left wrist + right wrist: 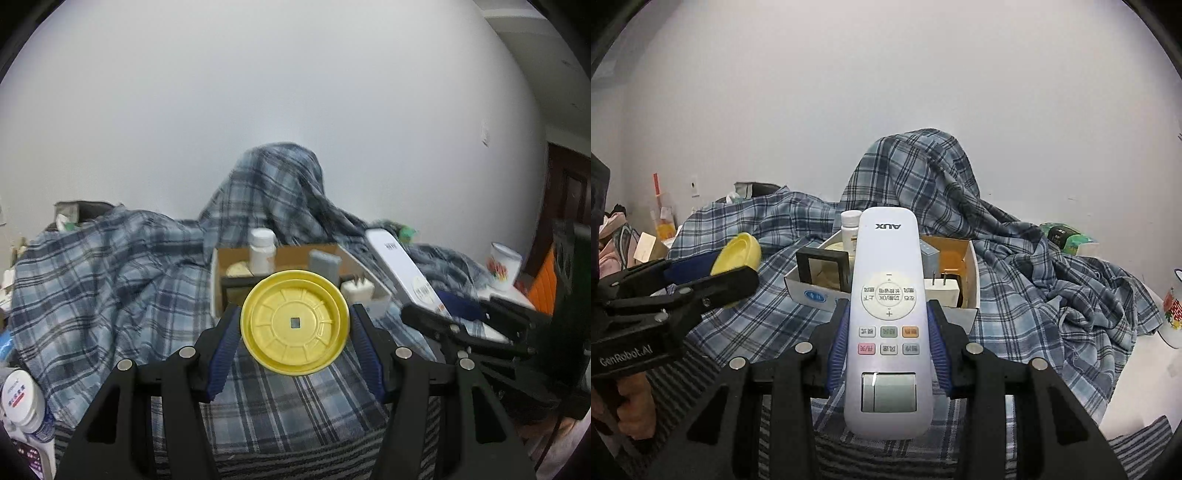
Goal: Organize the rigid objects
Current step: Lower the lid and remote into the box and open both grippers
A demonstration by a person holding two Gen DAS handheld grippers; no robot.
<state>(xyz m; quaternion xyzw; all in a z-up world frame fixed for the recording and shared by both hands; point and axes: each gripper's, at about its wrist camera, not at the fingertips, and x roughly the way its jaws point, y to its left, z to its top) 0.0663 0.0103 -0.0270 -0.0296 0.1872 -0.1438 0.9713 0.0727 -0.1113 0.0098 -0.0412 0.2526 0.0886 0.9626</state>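
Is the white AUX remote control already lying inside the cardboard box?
No, the white AUX remote control is clamped between the right gripper fingers, in front of the cardboard box.

The left gripper [294,325] is held level, its blue-padded fingers [225,347] pressed against either edge of a yellow lid [294,326] that faces the camera. The right gripper [889,332] sits just beside it, level too, fingers [839,343] clamped on the sides of a white remote [888,321] pointing forward.
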